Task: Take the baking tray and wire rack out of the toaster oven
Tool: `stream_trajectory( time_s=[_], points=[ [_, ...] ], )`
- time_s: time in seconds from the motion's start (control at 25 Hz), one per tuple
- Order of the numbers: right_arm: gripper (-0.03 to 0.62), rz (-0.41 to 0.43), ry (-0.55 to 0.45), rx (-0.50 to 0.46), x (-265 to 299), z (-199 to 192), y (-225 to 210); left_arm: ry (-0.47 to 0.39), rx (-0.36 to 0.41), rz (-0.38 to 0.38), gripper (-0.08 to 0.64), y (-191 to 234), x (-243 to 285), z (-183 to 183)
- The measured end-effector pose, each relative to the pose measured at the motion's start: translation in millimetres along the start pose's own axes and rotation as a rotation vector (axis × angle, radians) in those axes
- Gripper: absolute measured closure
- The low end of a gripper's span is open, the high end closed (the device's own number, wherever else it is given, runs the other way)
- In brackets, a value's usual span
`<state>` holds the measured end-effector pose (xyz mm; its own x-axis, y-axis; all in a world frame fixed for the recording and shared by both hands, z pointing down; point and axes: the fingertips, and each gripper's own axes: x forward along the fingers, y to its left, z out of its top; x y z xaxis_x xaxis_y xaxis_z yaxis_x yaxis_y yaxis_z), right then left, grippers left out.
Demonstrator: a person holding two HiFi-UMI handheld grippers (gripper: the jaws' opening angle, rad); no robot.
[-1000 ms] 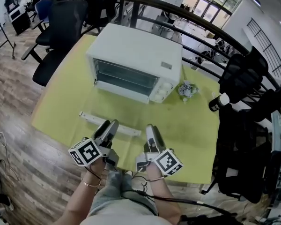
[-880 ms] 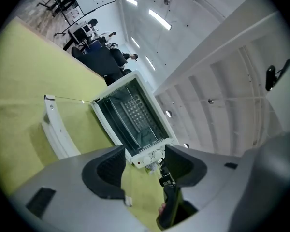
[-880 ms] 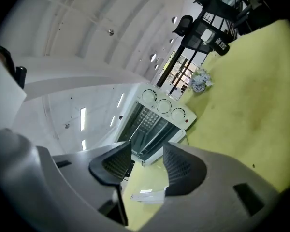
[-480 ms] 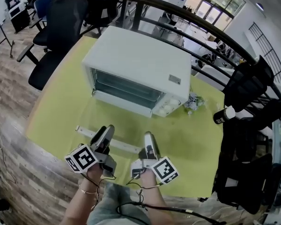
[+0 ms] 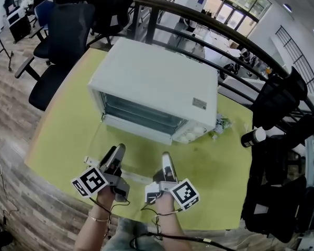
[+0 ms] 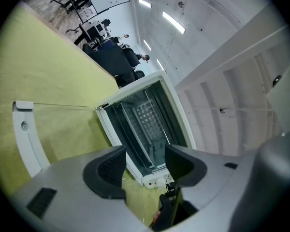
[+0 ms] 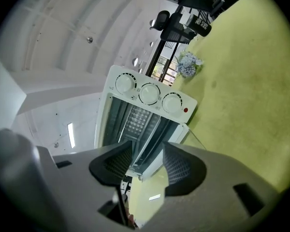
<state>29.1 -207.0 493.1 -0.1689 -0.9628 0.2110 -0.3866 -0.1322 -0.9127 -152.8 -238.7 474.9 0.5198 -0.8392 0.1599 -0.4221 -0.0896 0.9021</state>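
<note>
Two grippers hang side by side above the near edge of the bench (image 5: 63, 135), the left gripper (image 5: 117, 150) and the right gripper (image 5: 166, 158), both pointing at the toaster oven (image 5: 157, 80). Each has its jaws spread with only air between the pads. The right one's jaws have just been closing a little and grip nothing.

Under both grippers lies the oven's glass door (image 5: 141, 153), folded down flat. Its white handle (image 6: 26, 134) runs crosswise beneath the left gripper and sticks out to that gripper's left. Just ahead of the jaws the mouth of the oven stands open across its whole width, framed by a white rim, with a clear gap between the fingertips and that rim.

Inside, straight ahead of both grippers, a dotted metal sheet reads as the baking tray (image 6: 147, 119). Thin bright lines cross the cavity around it, and which of them is the wire rack cannot be told. Three knobs (image 7: 149, 94) sit on the front panel, ahead and to the right of the right gripper.

Bare bench spreads to the left of the left gripper and to the right of the right one. Farther right, past the oven's corner, are a small bunch of flowers (image 5: 221, 124) and a dark bottle (image 5: 253, 137) by the bench's edge. Beyond the oven stand office chairs (image 5: 68, 30) and a dark railing (image 5: 209, 22).
</note>
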Motion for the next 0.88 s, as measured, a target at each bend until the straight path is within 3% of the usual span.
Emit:
stream_trajectory(
  time_s=[0.24,0.88],
  points=[
    [0.397,0.002,0.0,0.028,19,-1,2,0.036,-0.004,0.058,0.33,15,14,7],
    [0.383,-0.028,-0.006,0.081,81,0,1,0.085,-0.001,0.109,0.33,32,69,35]
  ],
)
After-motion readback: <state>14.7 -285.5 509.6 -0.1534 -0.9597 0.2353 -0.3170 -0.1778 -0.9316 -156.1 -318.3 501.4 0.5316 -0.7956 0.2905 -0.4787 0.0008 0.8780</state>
